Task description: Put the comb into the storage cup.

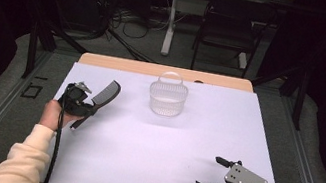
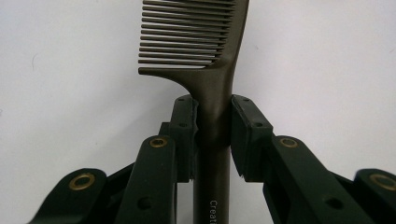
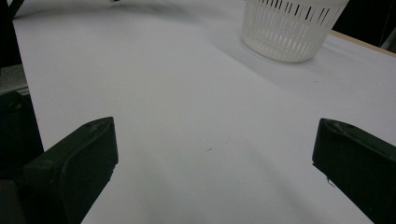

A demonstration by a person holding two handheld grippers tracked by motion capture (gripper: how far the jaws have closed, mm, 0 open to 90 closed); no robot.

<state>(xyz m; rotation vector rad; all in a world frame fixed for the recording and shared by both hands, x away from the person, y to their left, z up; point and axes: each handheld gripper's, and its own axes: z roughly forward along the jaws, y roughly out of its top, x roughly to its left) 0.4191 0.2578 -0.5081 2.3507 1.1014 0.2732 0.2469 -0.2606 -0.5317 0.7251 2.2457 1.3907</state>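
Left gripper view has the dark comb (image 2: 212,93) clamped by its handle in the left gripper (image 2: 213,135), up near the tabletop's left edge. Pinched on that slim handle, it could twist and miss the white basket (image 1: 167,98) toward the far edge. Right gripper (image 1: 217,174) waits wide open, empty, near corner.

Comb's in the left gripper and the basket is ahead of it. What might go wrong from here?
The left gripper pinches the comb only on its narrow handle, so it may pivot or slip. The comb looks long beside the white basket, so it could catch the handle arch or tip the basket. The right gripper sits open, far from steadying it.
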